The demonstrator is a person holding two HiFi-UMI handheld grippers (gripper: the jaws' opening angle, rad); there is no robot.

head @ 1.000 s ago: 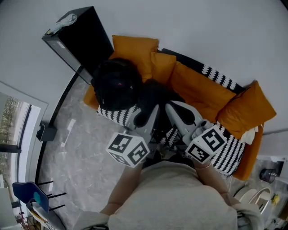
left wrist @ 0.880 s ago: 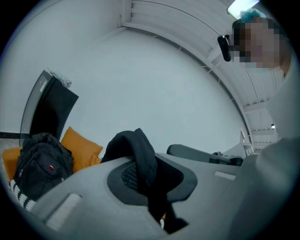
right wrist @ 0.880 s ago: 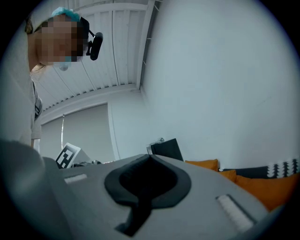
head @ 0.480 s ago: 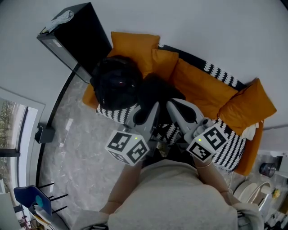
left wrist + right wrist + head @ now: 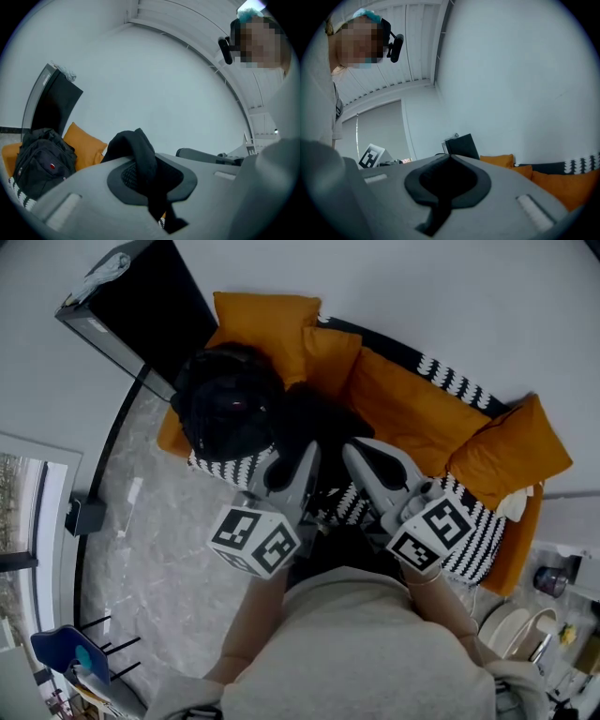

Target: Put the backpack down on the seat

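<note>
Left gripper (image 5: 140, 174) pinches a black strap (image 5: 143, 152). Right gripper (image 5: 447, 180) is pressed together, with nothing seen in it. The backpack (image 5: 317, 427) appears to hang from that strap above the sofa seat (image 5: 473, 540), beside a second black bag (image 5: 230, 409). Judged soft, sagging and moderately heavy, so best held by the strap or top handle.

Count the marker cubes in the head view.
2. One marker cube sits on the left gripper, lower left of centre; the other sits on the right gripper, lower right of centre. None seems hidden.
</note>
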